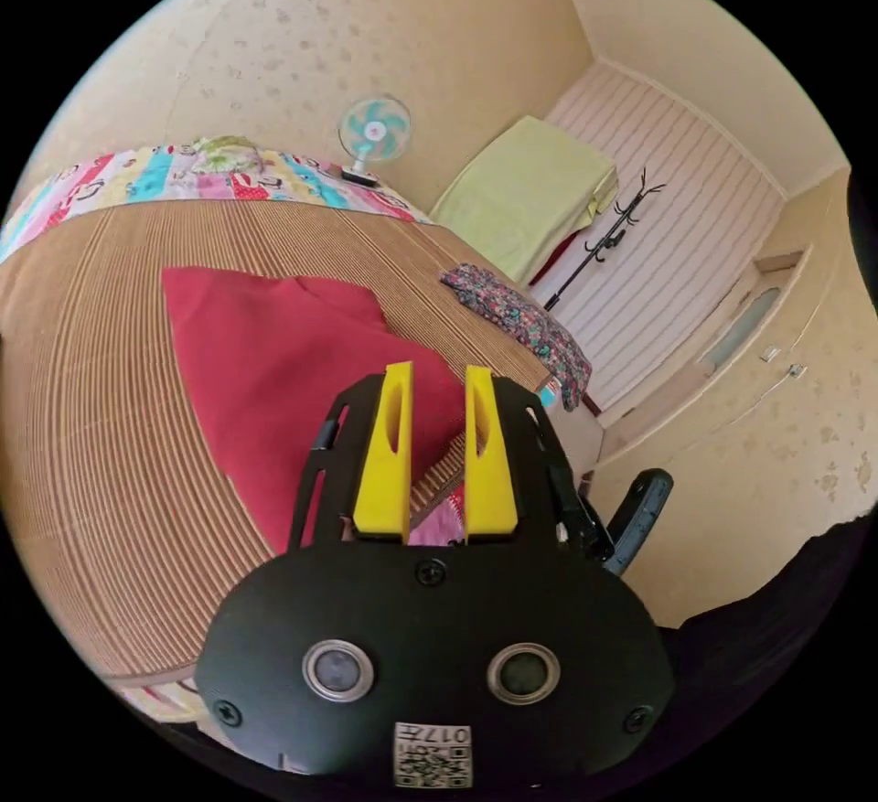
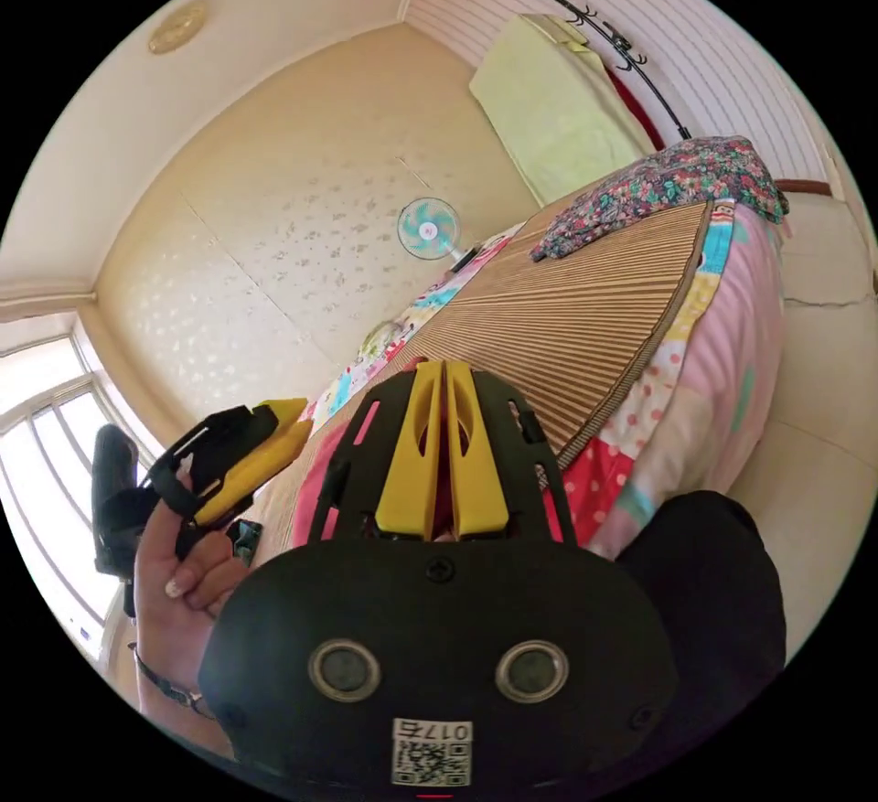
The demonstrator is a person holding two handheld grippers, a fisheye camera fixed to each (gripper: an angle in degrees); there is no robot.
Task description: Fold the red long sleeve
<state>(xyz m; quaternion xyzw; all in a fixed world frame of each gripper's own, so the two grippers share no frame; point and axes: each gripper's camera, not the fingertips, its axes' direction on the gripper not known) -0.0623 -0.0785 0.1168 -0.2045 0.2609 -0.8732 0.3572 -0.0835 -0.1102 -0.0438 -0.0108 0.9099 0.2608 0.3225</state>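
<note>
— How does the left gripper (image 1: 436, 372) stand?
— Its two yellow jaws are parted by a clear gap with nothing between them. It hangs released above the near edge of the red long sleeve (image 1: 274, 363).
— And the right gripper (image 2: 444, 368)?
— Its jaws are drawn almost together, just a thin slit between. Red shows in that slit, but I cannot tell whether both jaws press on cloth.
— Where does the shirt lie?
— Spread on the striped mat (image 1: 91, 436) that covers the bed, folded into a broad red shape, its near corner by the mat's edge.
— Anything beside it?
— In the right gripper view a hand (image 2: 178, 601) holds the left gripper off to the side. Farther along the mat lies a flowered garment (image 1: 521, 317); beyond it a small fan (image 1: 373, 133) stands by the wall, and a coat rack (image 1: 608, 235) farther off.
</note>
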